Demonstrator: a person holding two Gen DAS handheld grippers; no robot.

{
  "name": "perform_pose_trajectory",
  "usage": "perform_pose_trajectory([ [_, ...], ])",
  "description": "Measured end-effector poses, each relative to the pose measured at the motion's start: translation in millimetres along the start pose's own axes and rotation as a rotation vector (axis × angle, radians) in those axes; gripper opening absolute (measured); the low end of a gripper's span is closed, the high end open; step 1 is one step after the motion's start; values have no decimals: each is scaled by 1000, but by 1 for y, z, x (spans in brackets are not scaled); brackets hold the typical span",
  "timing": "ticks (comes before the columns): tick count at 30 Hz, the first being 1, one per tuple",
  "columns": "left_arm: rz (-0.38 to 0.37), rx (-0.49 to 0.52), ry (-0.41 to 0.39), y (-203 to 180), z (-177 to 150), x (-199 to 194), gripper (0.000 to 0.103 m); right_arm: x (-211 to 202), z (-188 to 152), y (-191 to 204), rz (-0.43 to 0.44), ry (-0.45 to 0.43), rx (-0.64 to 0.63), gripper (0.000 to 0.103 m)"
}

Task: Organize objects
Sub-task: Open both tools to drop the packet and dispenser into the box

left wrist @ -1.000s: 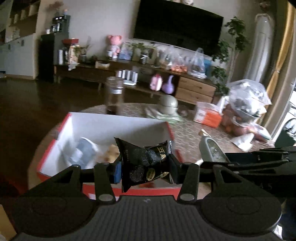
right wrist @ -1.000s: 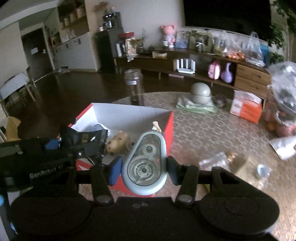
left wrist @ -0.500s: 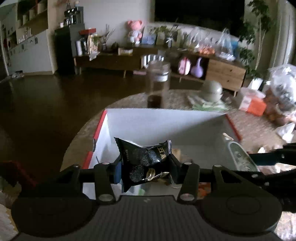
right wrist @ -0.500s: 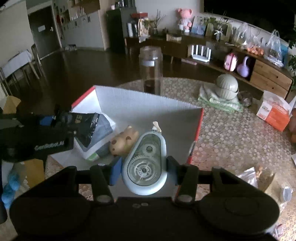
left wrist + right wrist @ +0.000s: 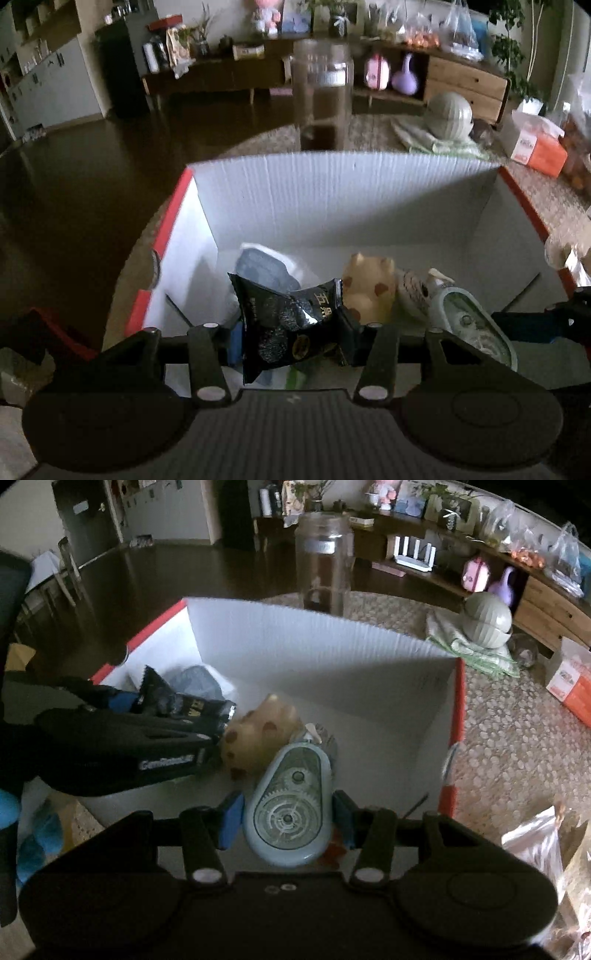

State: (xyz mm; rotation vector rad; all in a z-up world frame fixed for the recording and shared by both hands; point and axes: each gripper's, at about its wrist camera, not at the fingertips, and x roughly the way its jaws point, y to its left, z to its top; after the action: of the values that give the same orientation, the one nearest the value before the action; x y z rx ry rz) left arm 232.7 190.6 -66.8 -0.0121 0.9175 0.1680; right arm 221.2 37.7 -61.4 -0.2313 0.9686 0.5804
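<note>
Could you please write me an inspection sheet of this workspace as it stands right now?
Surface: round table with a pebble-patterned cover.
Job's things: red-edged white cardboard box, open; inside lie a grey-and-white packet and a tan spotted animal figure.
Clutter: clear glass jar, grey-green ribbed pot on a folded cloth, orange-and-white tissue box, crinkled clear bags.
Grippers: left gripper shut on a black foil snack packet; right gripper shut on a pale blue correction-tape dispenser; both over the box.
Cables: nothing seen.
Surroundings: dark wooden floor, long wooden sideboard.
</note>
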Motion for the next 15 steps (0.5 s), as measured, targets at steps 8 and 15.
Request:
perform_pose_trajectory([
  [8,-19,15,39,0,-3,6,58,6,0,-1,12,23,24,52],
  [15,-37,-32,-2,10,-7,-5,73,-8,-1,-2,41,-15,32,60],
])
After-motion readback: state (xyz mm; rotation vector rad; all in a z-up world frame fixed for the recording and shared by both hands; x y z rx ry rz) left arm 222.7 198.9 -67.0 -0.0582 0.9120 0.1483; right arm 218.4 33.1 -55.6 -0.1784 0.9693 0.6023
